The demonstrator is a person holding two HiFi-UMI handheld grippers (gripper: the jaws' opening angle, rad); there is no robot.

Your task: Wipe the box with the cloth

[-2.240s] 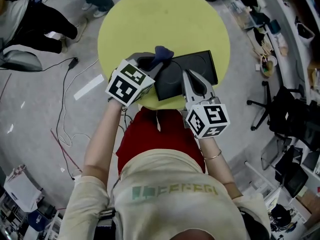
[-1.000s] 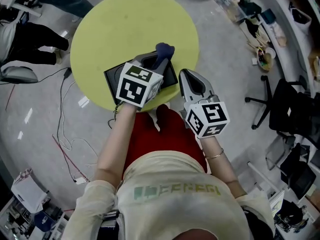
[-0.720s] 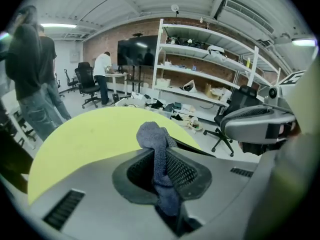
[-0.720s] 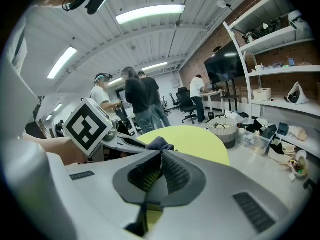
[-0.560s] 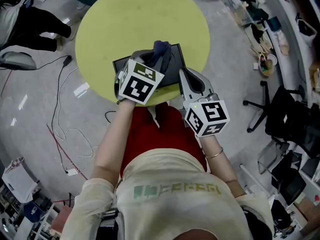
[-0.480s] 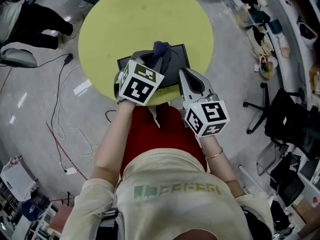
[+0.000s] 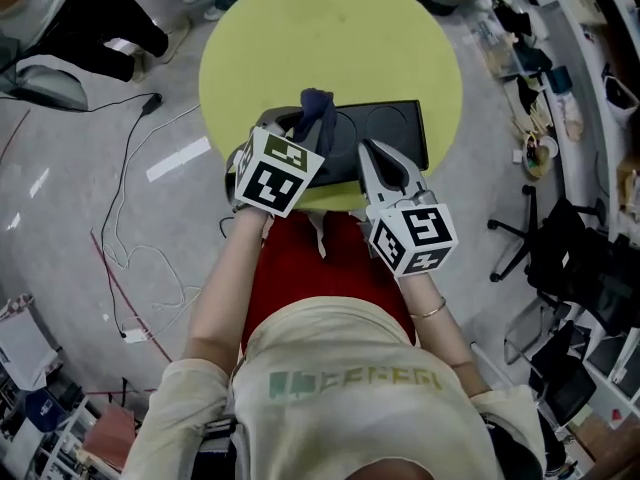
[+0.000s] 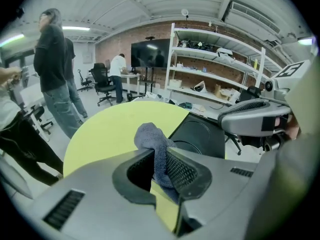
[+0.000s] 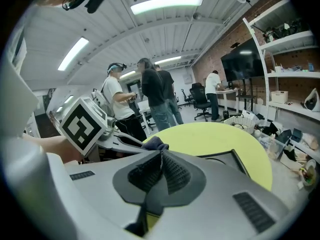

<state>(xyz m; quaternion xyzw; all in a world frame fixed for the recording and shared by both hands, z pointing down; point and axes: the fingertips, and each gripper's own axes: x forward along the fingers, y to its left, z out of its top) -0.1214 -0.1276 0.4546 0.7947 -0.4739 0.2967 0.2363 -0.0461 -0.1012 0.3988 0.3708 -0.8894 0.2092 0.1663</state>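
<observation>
Round yellow table [image 7: 300, 28]. Flat black box [image 7: 385, 133] lies at its near edge. Left gripper [image 8: 160, 171] pinches the blue cloth [image 8: 150, 136] at the box's left end. Right gripper [image 9: 161, 169] pressed together, empty, by the box's near edge. Wiping step probably in hand; next stroke calls for dragging the cloth rightward across the lid.

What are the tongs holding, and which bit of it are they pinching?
The left tongs pinch the crumpled blue-grey cloth around its middle, its bunched end poking out past them. The right tongs are shut on nothing.
</observation>
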